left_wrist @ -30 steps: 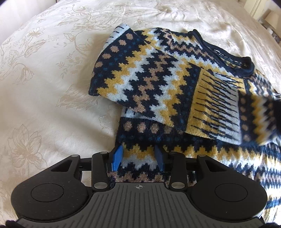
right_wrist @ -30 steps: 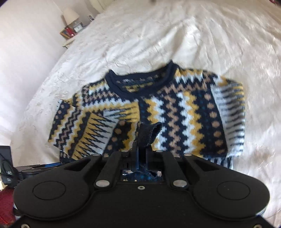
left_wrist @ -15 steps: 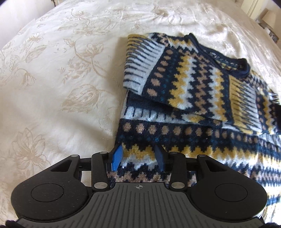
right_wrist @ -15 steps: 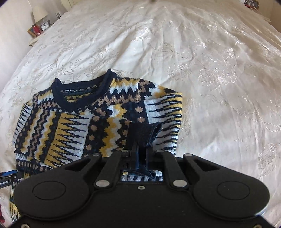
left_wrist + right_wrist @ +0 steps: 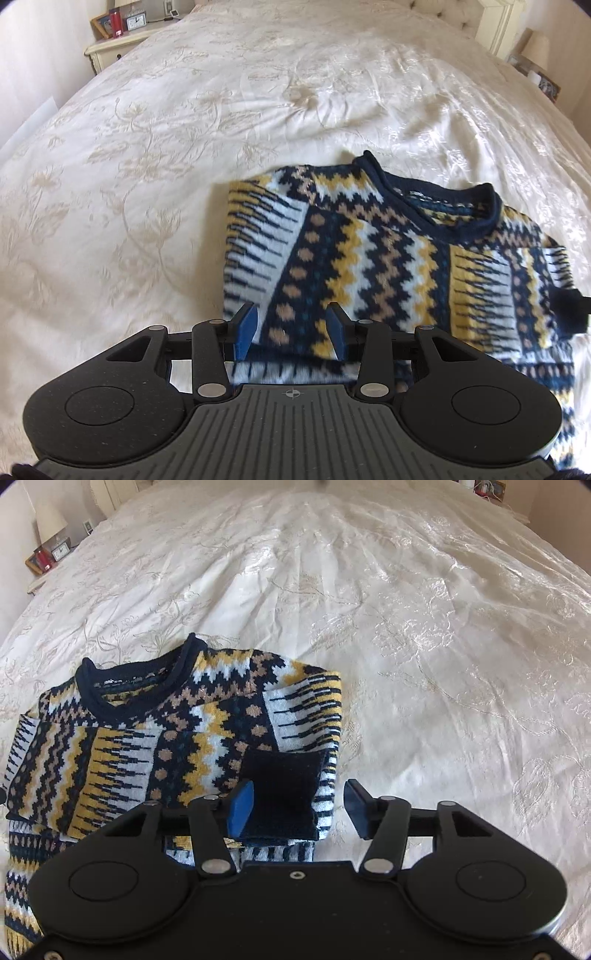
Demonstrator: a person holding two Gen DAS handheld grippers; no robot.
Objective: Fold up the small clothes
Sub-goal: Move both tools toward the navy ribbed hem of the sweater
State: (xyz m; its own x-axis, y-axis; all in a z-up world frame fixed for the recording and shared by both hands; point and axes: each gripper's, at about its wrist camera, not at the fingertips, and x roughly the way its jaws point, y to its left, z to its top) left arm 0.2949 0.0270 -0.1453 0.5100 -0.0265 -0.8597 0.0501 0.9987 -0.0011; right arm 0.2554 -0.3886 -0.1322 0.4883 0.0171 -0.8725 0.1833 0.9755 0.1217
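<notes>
Only in the right view, the sweater's (image 5: pixel 177 738) navy cuff (image 5: pixel 280 794), both hand-held grippers released.

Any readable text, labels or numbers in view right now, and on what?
Nothing reads clearly.
Neck label inside the sweater collar: pale lettering, too small to read.
Clock on the nightstand: dial too small to read.
Framed picture beside the lamp: no legible text.

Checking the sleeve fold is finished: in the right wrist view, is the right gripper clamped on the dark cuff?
No, the right gripper stands open, and the dark cuff lies flat on the sweater between its fingers.
</notes>
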